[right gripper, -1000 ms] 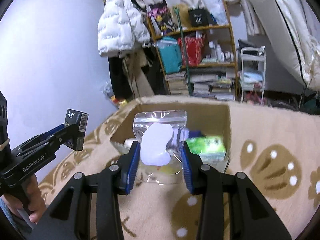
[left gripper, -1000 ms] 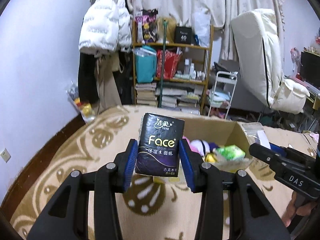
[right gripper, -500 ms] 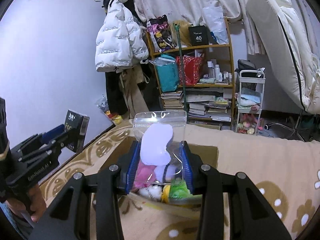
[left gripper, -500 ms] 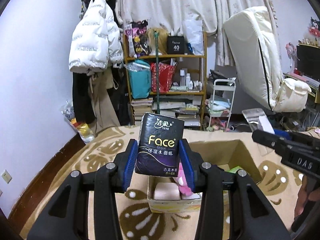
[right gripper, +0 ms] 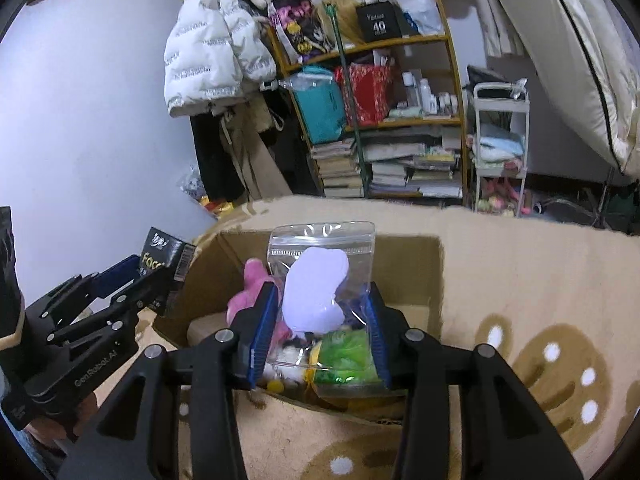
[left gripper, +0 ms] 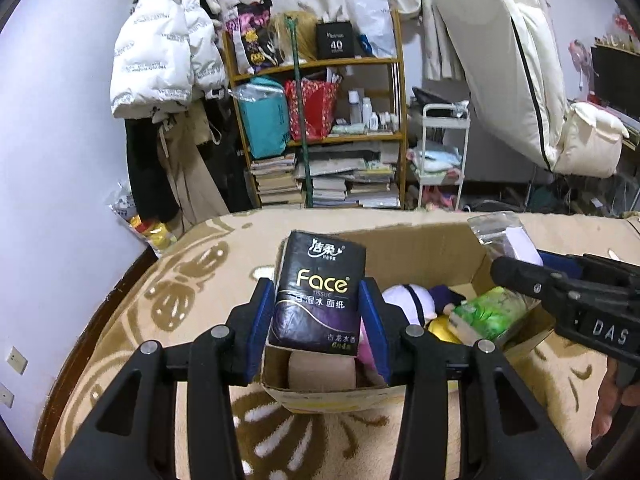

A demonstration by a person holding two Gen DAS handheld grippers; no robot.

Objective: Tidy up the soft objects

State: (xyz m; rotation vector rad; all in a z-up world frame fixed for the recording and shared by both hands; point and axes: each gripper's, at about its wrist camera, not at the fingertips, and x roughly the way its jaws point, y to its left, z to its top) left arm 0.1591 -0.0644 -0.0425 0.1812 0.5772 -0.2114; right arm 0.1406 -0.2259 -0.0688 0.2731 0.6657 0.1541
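Observation:
My left gripper (left gripper: 318,320) is shut on a black "Face" tissue pack (left gripper: 318,294), held upright above the near-left corner of an open cardboard box (left gripper: 404,240). My right gripper (right gripper: 322,328) is shut on a clear zip bag with a pale lilac soft piece inside (right gripper: 320,284), held over the same box (right gripper: 404,264). The box holds a pink plush (right gripper: 250,284), a green tissue pack (left gripper: 490,312), a purple-and-white plush (left gripper: 408,298) and a tan roll (left gripper: 322,370). Each gripper shows in the other's view, the left (right gripper: 132,288) and the right (left gripper: 560,284).
The box sits on a beige blanket with brown patterns (left gripper: 168,296). Behind stand a wooden shelf of books and bags (left gripper: 320,128), a white puffer jacket (left gripper: 160,48), a white cart (left gripper: 440,152) and a leaning mattress (left gripper: 512,60).
Both grippers have come down and forward toward the box with their loads still held; the box now looks larger and closer under the tissue pack and the bag.

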